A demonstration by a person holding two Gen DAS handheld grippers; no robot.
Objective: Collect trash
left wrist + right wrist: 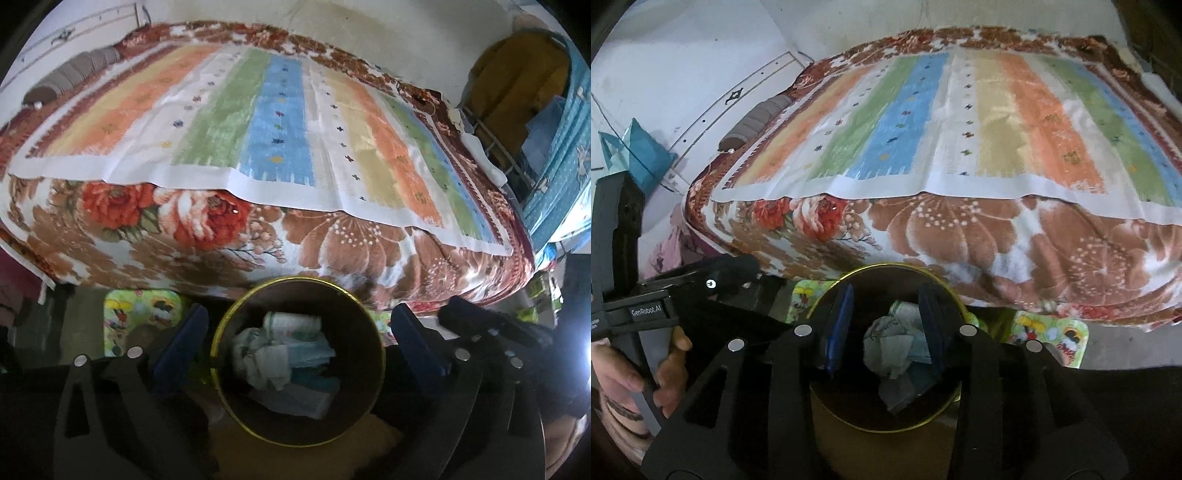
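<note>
A round dark bin with a gold rim (218, 347) stands on the floor against the bed. Inside it lie crumpled white paper (258, 356), bluish wrappers (314, 354) and a pale rolled item (291, 321). My left gripper (299, 343) hangs over the bin, open wide, its blue pads (181, 343) straddling the rim with nothing between them. In the right wrist view my right gripper (884, 328) points down into the same bin (905, 428), partly open. The crumpled paper (890, 347) shows between its fingers, lying loose in the bin, and the pads do not press on it.
A bed with a floral blanket (332, 240) and a striped cloth (258, 122) fills the view behind the bin. A bright cartoon mat (1049, 332) lies under the bed's edge. A hand (624, 373) holds the left gripper's handle. A teal bag (642, 151) hangs at the left wall.
</note>
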